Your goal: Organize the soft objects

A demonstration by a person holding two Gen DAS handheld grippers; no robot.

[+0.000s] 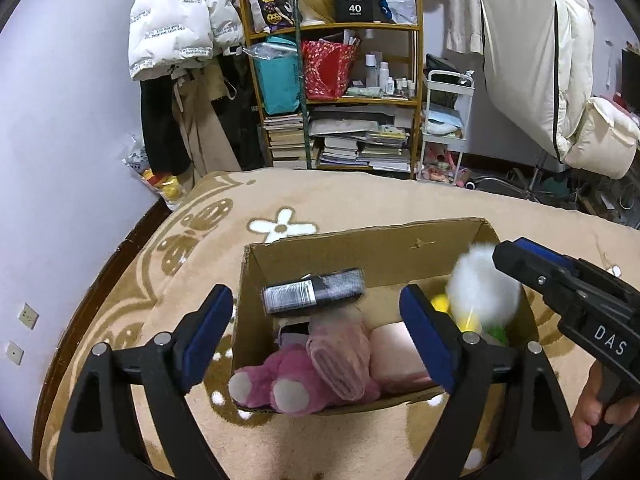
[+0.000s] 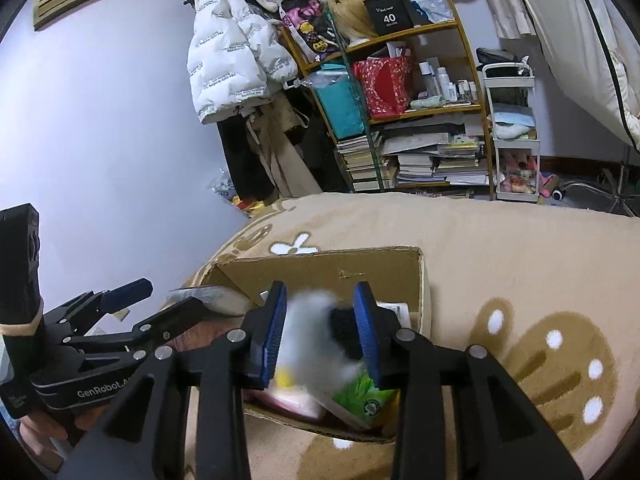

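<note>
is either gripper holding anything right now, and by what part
Left gripper holds nothing. A blurred white fluffy toy sits between the right gripper's pads; the grip can't be confirmed.

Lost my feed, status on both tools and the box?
Left tool open, empty. White fluffy toy, blurred, between right tool fingers above cardboard box; grip unclear. Box crowded: pink plush, black tube.

I am seeing the cardboard box sitting on the rug, a plush bear lying in its near left corner, the bookshelf standing behind the rug.
</note>
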